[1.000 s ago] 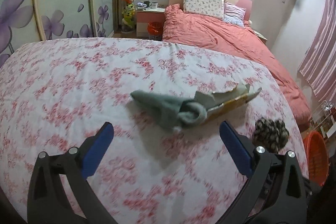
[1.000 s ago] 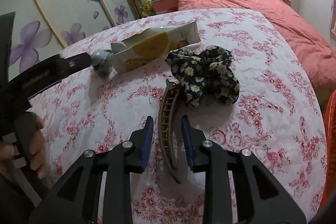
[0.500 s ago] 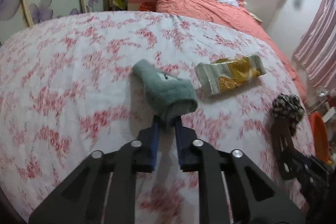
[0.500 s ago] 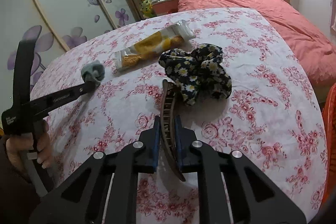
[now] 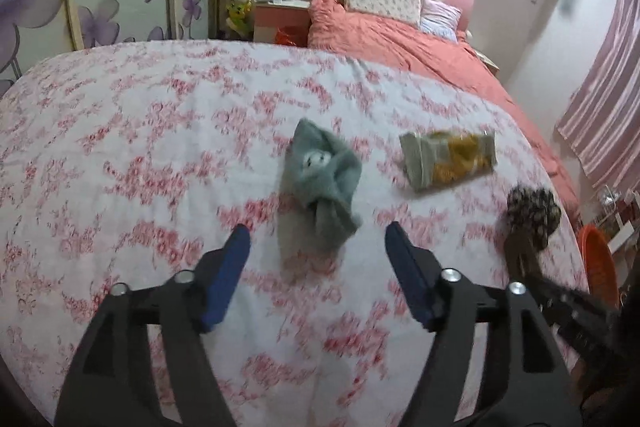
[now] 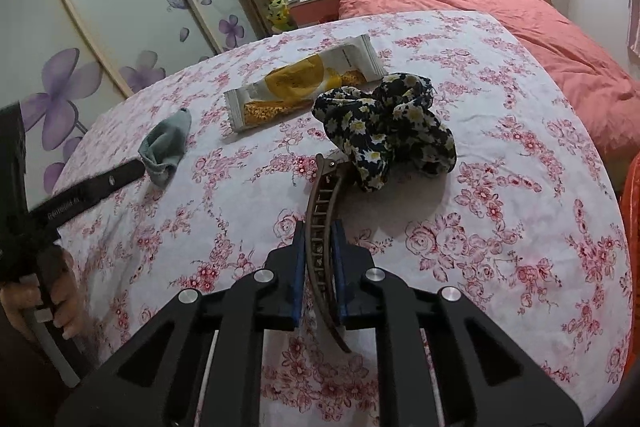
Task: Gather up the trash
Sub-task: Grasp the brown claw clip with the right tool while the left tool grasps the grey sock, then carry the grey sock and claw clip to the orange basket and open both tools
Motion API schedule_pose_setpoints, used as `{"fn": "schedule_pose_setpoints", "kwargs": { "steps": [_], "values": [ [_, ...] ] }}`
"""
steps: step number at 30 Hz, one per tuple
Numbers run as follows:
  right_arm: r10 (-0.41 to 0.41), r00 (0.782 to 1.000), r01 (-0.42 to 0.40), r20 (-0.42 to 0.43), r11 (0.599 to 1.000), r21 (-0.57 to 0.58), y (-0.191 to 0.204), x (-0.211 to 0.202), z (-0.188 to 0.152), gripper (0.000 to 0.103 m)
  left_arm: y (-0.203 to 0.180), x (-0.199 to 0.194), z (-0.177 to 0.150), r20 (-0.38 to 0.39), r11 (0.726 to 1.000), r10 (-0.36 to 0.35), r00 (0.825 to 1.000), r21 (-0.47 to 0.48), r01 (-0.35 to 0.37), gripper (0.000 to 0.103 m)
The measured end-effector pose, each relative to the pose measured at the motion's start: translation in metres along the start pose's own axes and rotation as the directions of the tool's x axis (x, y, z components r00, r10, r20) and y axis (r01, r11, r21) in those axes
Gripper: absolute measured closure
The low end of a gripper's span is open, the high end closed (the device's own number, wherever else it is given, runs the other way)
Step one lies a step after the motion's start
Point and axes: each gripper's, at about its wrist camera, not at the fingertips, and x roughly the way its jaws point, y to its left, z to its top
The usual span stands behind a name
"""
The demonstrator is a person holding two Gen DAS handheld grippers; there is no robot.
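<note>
A grey sock (image 5: pixel 322 185) lies on the floral tablecloth (image 5: pixel 120 147), just beyond my left gripper (image 5: pixel 318 239), which is open and empty. The sock also shows in the right wrist view (image 6: pixel 166 147). A yellow and white snack wrapper (image 5: pixel 450 161) lies to its right; it also shows in the right wrist view (image 6: pixel 308 85). My right gripper (image 6: pixel 318 251) is shut on a brown hair clip (image 6: pixel 322 223). The clip's tip touches a dark floral scrunchie (image 6: pixel 386 129), which also shows in the left wrist view (image 5: pixel 532 213).
An orange basket (image 5: pixel 600 265) stands past the table's right edge. A bed with a coral cover (image 6: pixel 520 15) is behind the table. A wardrobe with purple flowers (image 6: pixel 100 27) is on the left. The left gripper's finger (image 6: pixel 92 189) reaches in near the sock.
My left gripper was shut on the sock half a second ago; it has opened and let the sock lie on the cloth. My right gripper closed on the hair clip and still holds it.
</note>
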Motion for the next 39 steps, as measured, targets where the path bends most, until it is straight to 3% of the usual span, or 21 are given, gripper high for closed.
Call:
{"fn": "schedule_pose_setpoints", "kwargs": {
  "steps": [5, 7, 8, 9, 11, 13, 23, 39],
  "values": [
    [0.000, 1.000, -0.001, 0.004, 1.000, 0.005, 0.001, 0.004, 0.004, 0.079, -0.008, 0.026, 0.016, -0.026, 0.998, 0.063, 0.998, 0.004, -0.063, 0.033],
    [-0.001, 1.000, 0.001, 0.006, 1.000, 0.006, 0.000, 0.006, 0.006, 0.079, -0.008, 0.036, 0.021, -0.037, 0.997, 0.080, 0.996, -0.004, -0.081, 0.042],
    [-0.002, 1.000, 0.002, 0.008, 1.000, 0.005, 0.000, 0.006, 0.006, 0.079, -0.008, 0.041, 0.023, -0.050, 0.997, 0.080, 0.996, -0.006, -0.080, 0.051],
    [-0.002, 1.000, 0.002, 0.009, 1.000, -0.001, 0.001, 0.007, 0.006, 0.080, -0.007, 0.044, 0.023, -0.059, 0.997, 0.075, 0.995, -0.005, -0.076, 0.067],
    [-0.006, 1.000, 0.006, 0.006, 1.000, -0.015, 0.001, 0.007, 0.005, 0.090, -0.009, 0.048, 0.023, -0.072, 0.998, 0.063, 0.995, 0.007, -0.063, 0.087],
    [0.008, 1.000, -0.007, 0.017, 1.000, -0.014, 0.002, 0.001, 0.004, 0.090, -0.010, 0.043, 0.021, -0.059, 0.999, 0.039, 0.997, 0.017, -0.038, 0.092],
    [0.038, 0.988, -0.034, 0.153, 0.999, -0.027, 0.015, -0.058, 0.014, 0.090, -0.021, -0.025, 0.023, 0.049, 0.998, -0.022, 0.999, 0.055, 0.019, 0.093],
    [-0.057, 0.934, 0.066, 0.354, 0.998, -0.015, 0.011, -0.148, 0.011, 0.090, -0.078, -0.118, 0.005, 0.178, 0.986, -0.035, 0.983, 0.167, 0.004, 0.093]
  ]
}}
